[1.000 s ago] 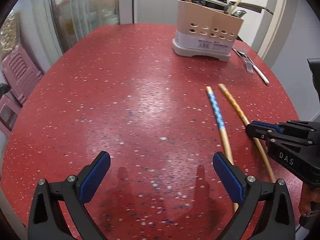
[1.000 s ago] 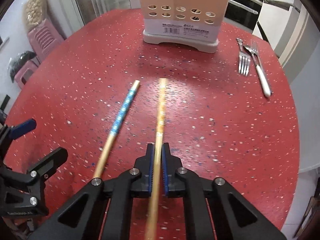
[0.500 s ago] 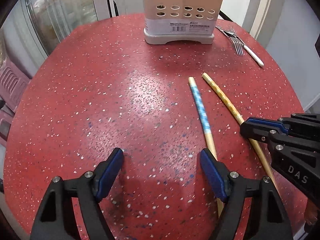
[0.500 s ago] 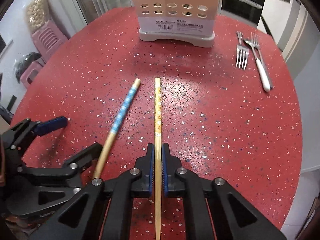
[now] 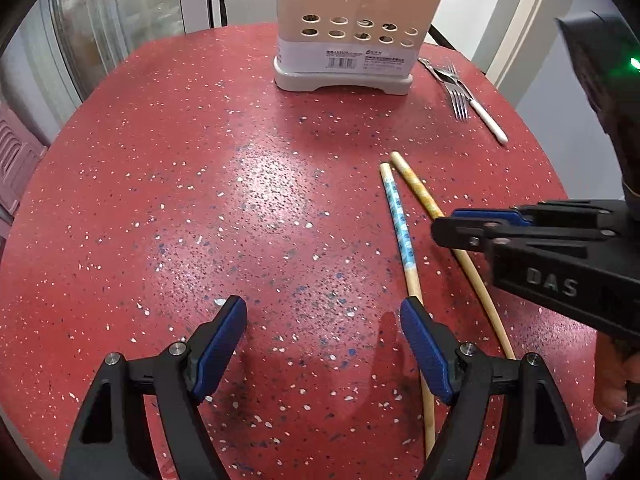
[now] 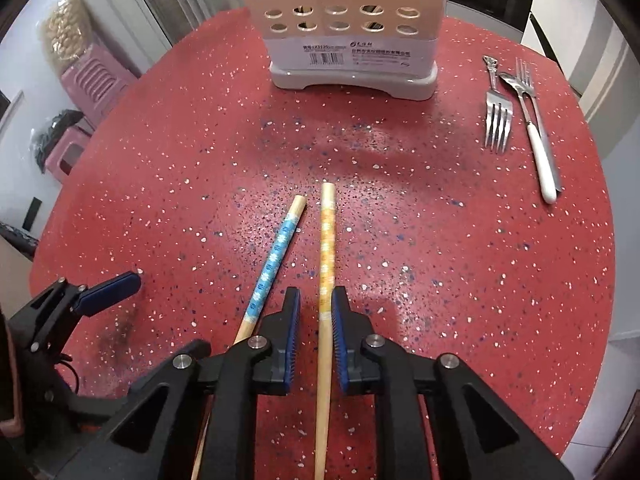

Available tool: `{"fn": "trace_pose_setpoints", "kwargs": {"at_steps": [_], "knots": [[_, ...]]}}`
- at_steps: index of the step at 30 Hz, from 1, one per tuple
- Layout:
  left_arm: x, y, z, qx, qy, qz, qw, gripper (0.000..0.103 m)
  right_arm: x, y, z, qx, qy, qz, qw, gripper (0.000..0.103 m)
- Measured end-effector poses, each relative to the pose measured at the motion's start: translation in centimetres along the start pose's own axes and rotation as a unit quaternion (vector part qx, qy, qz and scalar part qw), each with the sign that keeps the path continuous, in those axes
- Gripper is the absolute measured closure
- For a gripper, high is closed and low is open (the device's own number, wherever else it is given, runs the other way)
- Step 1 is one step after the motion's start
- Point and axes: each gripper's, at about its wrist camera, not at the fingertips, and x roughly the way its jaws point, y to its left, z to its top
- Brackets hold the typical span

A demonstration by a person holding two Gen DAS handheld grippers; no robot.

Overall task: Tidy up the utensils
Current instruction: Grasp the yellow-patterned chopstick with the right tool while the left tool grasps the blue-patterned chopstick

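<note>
Right tool (image 6: 312,312), just opening, straddles the orange chopstick (image 6: 327,240), whose near end is hidden.

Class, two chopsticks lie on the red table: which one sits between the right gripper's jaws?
The orange-patterned chopstick, lying between the right gripper's just-opened jaws; the blue-patterned chopstick lies outside them, to its left.

Each hand-held gripper (image 5: 322,342) is black plastic with 2 ribbed blue pads (image 6: 291,332) and silver screws at its joints. The right hand-held gripper (image 6: 312,334) bears raised letters "DAS" on its side and a green light on its body.
</note>
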Motion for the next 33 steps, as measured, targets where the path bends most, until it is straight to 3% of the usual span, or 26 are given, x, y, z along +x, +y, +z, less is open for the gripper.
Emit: {"fn": "trace_pose_setpoints", "kwargs": {"at_steps": [5, 9, 18, 27, 33], "knots": [[0.8, -0.8, 0.0, 0.002, 0.011, 0.006, 0.9999, 0.005, 0.6, 0.9, 0.3, -0.016, 0.009, -0.013, 1.000, 0.086], [1.2, -1.6, 0.4, 0.008, 0.013, 0.020, 0.9997, 0.005, 0.8, 1.3, 0.6, -0.032, 0.017, -0.026, 0.999, 0.095], [2.4, -4.1, 2.1, 0.031, 0.026, 0.033, 0.9986, 0.005, 0.5, -0.8, 0.5, -0.007, 0.013, 0.018, 1.000, 0.095], [2.7, -5.7, 3.6, 0.023, 0.039, 0.008, 0.9989, 0.005, -1.6, -4.2, 0.1, 0.022, -0.016, 0.015, 1.000, 0.095], [3.6, -8.7, 3.9, 0.043, 0.058, 0.023, 0.9971, 0.009, -1.9, -6.8, -1.5, 0.049, -0.016, 0.015, 0.999, 0.095]]}}
